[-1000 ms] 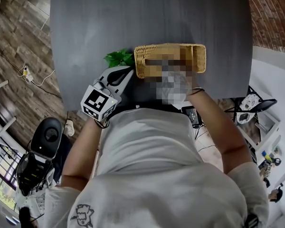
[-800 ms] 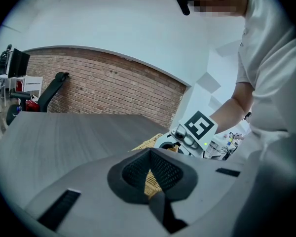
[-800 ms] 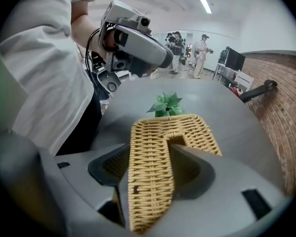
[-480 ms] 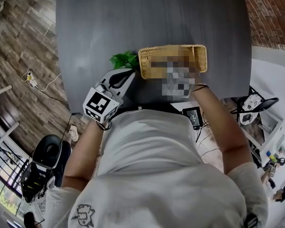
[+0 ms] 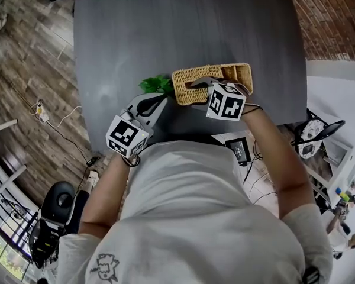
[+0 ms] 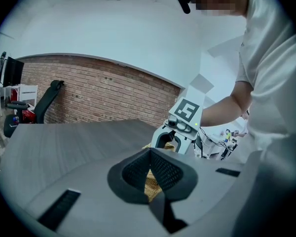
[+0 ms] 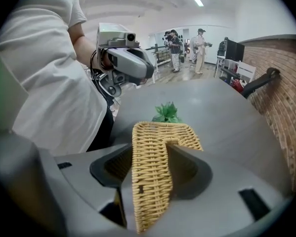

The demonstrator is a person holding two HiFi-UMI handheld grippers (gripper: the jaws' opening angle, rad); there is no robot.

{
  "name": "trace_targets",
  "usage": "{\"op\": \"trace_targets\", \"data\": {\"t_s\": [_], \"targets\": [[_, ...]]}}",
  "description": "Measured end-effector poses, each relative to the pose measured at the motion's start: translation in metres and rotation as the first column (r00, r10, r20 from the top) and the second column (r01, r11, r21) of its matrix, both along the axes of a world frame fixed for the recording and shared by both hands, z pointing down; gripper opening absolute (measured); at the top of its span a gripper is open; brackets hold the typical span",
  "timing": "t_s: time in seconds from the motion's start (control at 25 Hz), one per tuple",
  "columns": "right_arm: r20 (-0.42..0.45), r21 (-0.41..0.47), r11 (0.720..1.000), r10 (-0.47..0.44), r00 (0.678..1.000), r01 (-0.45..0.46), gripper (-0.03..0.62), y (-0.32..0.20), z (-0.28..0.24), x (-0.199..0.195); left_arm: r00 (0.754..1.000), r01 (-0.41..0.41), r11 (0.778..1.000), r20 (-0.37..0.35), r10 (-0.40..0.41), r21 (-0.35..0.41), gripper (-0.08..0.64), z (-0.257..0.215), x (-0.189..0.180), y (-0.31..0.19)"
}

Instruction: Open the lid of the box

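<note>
Right gripper (image 7: 150, 157): We found its jaws set on either side of a woven strip of the wicker lid (image 7: 165, 132), with both pads against it. The jaws had just been closing, so we read this as a fresh grip, held wide by the thickness of the weave.
Lid: In the right gripper view it rose up the middle of the frame and bent away to the right at its far end.
Wicker box (image 5: 239, 76): It sat at frame centre in the head view, on the dark table (image 5: 165, 28) near the edge closest to the person. A green plant sprig (image 5: 155, 84) lay just beside its left end. Its right end showed an open inside with a divider.
Left gripper (image 5: 158, 99): Its pads met at the tips with nothing pinched. It pointed at the box's lower left corner, close by, but we could not confirm contact.
Change noted: Over the last second the box had kept its place beside the sprig. The earlier head views hid the lid under a patch, so we could not compare its height.
Meaning for the task: We judged the grasp made and the lift barely begun.
Risk: The light box could rise with its lid unless the left gripper braced it.
</note>
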State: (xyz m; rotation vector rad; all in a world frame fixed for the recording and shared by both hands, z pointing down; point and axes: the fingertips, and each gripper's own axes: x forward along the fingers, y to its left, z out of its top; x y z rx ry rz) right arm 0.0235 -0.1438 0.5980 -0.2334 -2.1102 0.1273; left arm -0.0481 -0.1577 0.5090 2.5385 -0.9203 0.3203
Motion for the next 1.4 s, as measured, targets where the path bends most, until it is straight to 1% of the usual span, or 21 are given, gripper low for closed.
{"op": "trace_targets", "data": {"t_s": [0.08, 0.12, 0.16, 0.32, 0.52, 0.68, 0.96, 1.2, 1.4], "targets": [[0.014, 0.007, 1.000, 0.003, 1.000, -0.003, 0.214, -0.003, -0.010, -0.001, 1.000, -0.009, 1.000, -0.001, 0.009, 0.005, 0.011, -0.002, 0.001, -0.002], [0.022, 0.012, 1.000, 0.003, 1.000, -0.003, 0.191, -0.004, -0.016, -0.002, 1.000, -0.013, 1.000, -0.002, 0.013, 0.009, 0.011, -0.003, 0.002, -0.003], [0.028, 0.017, 1.000, 0.002, 1.000, -0.003, 0.149, -0.006, -0.021, -0.002, 1.000, -0.016, 1.000, -0.003, 0.016, 0.012, 0.011, -0.004, 0.003, -0.005], [0.030, 0.044, 0.999, -0.013, 0.999, 0.012, 0.118, -0.011, -0.037, -0.008, 1.000, -0.026, 0.999, -0.001, 0.026, 0.022, 0.011, -0.007, 0.001, -0.011], [0.069, 0.103, 0.995, -0.014, 0.997, 0.007, 0.057, -0.039, -0.063, -0.016, 1.000, -0.027, 0.999, 0.003, 0.027, 0.035, 0.011, -0.010, -0.001, -0.024], [0.075, 0.126, 0.992, -0.040, 0.996, 0.030, 0.046, -0.058, -0.073, -0.019, 1.000, -0.016, 0.999, 0.001, 0.016, 0.039, 0.011, -0.013, -0.001, -0.035], [0.079, 0.135, 0.989, -0.077, 0.994, 0.066, 0.038, -0.089, -0.080, -0.028, 1.000, -0.002, 0.999, 0.003, 0.002, 0.035, 0.011, -0.012, -0.004, -0.048], [0.104, 0.113, 0.991, -0.079, 0.991, 0.067, 0.040, -0.122, -0.079, -0.034, 1.000, 0.014, 1.000, 0.004, -0.014, 0.007, 0.011, -0.003, 0.000, -0.058], [0.118, 0.107, 0.991, -0.087, 0.989, 0.075, 0.044, -0.143, -0.071, -0.043, 1.000, 0.026, 1.000, 0.005, -0.026, -0.004, 0.011, 0.004, -0.005, -0.067]]}}
